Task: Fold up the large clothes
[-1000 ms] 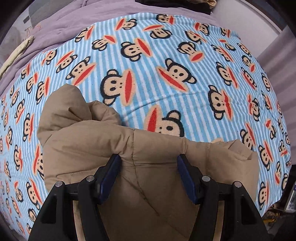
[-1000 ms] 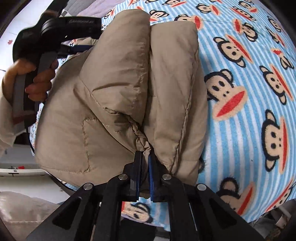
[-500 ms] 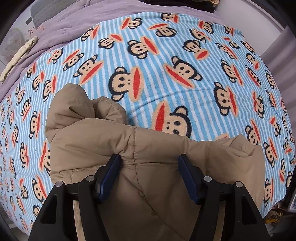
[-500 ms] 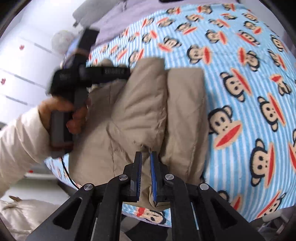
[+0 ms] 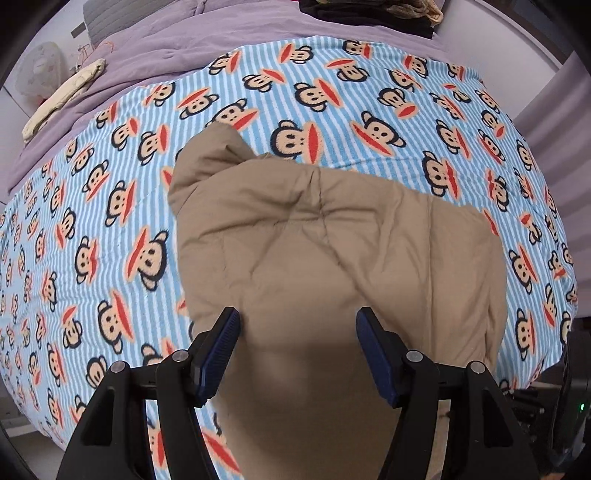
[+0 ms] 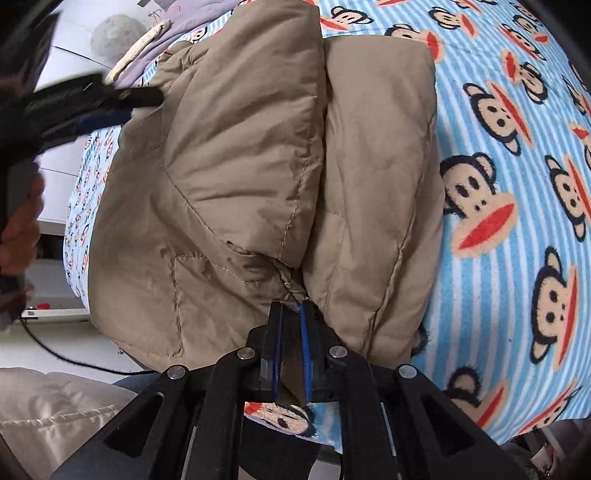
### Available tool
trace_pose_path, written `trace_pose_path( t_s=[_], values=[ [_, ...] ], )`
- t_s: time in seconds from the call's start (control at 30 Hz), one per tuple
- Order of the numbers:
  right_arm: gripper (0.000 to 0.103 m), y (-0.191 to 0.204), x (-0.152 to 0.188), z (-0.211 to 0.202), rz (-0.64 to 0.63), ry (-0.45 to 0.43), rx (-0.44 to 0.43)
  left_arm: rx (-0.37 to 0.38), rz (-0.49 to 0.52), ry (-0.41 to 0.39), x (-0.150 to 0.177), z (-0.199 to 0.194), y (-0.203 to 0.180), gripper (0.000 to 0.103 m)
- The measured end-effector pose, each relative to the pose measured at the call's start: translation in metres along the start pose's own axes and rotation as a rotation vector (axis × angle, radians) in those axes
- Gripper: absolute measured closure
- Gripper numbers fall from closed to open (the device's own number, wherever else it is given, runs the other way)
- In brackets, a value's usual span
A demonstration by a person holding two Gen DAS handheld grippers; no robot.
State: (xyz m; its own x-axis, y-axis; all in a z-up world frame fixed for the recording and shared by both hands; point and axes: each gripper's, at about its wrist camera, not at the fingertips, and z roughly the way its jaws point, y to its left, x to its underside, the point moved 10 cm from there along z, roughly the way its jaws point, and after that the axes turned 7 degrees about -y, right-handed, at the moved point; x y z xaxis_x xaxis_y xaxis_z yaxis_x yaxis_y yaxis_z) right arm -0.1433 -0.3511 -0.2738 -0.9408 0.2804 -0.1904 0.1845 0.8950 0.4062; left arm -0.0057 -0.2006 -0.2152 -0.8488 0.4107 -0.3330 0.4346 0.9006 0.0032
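Note:
A tan padded jacket [image 5: 332, 240] lies folded on the monkey-print striped blanket [image 5: 258, 96]. My left gripper [image 5: 297, 325] is open and empty, its blue pads spread wide just above the jacket's near part. In the right wrist view the jacket [image 6: 236, 177] shows as two thick folded layers side by side. My right gripper [image 6: 291, 314] is shut on the jacket's near edge, at the seam between the two layers. The left gripper [image 6: 110, 107] shows blurred at the jacket's far left edge, held by a hand.
A purple cover [image 5: 221, 33] lies beyond the blanket, with a cream cloth roll [image 5: 62, 96] on it and dark clothes [image 5: 369, 11] at the far edge. The bed's edge [image 6: 535, 424] runs close by on the right. A pale padded garment [image 6: 48, 424] shows at lower left.
My left gripper has lifted and drawn back from the jacket, staying open. The jacket now lies flatter on the blanket. My right gripper has come back close to the jacket and is still clamped on its edge.

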Motion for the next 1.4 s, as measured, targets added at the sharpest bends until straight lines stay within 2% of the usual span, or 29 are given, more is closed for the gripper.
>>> trace_pose_path(
  t_s=[0.13,0.2,0.23,0.53,0.63,0.7,0.77,0.8,0.83,0.93,1.07,1.17,1.2,1.4],
  values=[
    [0.093,-0.01,-0.001,0.004,0.013,0.008,-0.027,-0.027,-0.008,0.008,0.026,-0.013,0.013,0.036],
    [0.093,-0.017,-0.006,0.006,0.022,0.016,-0.044,-0.039,-0.024,0.005,0.035,-0.016,0.019,0.009],
    [0.093,-0.018,-0.007,0.006,0.023,0.02,-0.049,-0.048,-0.037,-0.009,0.037,-0.019,0.022,0.0],
    [0.093,-0.017,-0.015,0.002,0.014,0.03,-0.036,-0.029,-0.075,-0.011,0.051,-0.018,0.026,0.0],
    [0.091,-0.017,-0.025,-0.016,0.039,-0.016,-0.049,-0.027,-0.079,-0.007,0.054,-0.015,0.027,0.0],
    [0.082,-0.023,-0.032,-0.027,0.081,-0.052,-0.067,-0.019,-0.086,-0.001,0.056,-0.013,0.027,0.0],
    [0.06,-0.032,-0.039,-0.036,0.138,-0.08,-0.093,-0.013,-0.094,0.004,0.058,-0.011,0.027,0.0],
    [0.04,-0.037,-0.042,-0.039,0.158,-0.094,-0.093,-0.01,-0.097,0.007,0.058,-0.01,0.028,0.0],
    [0.027,-0.043,-0.045,-0.041,0.173,-0.108,-0.078,-0.009,-0.099,0.008,0.059,-0.009,0.028,0.0],
    [0.023,-0.057,-0.049,-0.041,0.207,-0.12,-0.047,-0.009,-0.1,0.009,0.059,-0.009,0.029,0.0],
    [0.017,-0.066,-0.051,-0.036,0.251,-0.107,-0.067,-0.001,-0.107,0.01,0.059,-0.009,0.034,0.0],
    [0.006,-0.074,-0.052,-0.033,0.263,-0.1,-0.086,0.018,-0.123,0.014,0.059,-0.009,0.039,0.0],
    [0.0,-0.073,-0.053,-0.032,0.269,-0.099,-0.095,0.016,-0.131,0.016,0.06,-0.008,0.042,0.0],
    [0.0,-0.079,-0.057,-0.027,0.303,-0.121,-0.137,0.033,-0.176,0.011,0.056,-0.006,0.061,0.0]
  ],
)
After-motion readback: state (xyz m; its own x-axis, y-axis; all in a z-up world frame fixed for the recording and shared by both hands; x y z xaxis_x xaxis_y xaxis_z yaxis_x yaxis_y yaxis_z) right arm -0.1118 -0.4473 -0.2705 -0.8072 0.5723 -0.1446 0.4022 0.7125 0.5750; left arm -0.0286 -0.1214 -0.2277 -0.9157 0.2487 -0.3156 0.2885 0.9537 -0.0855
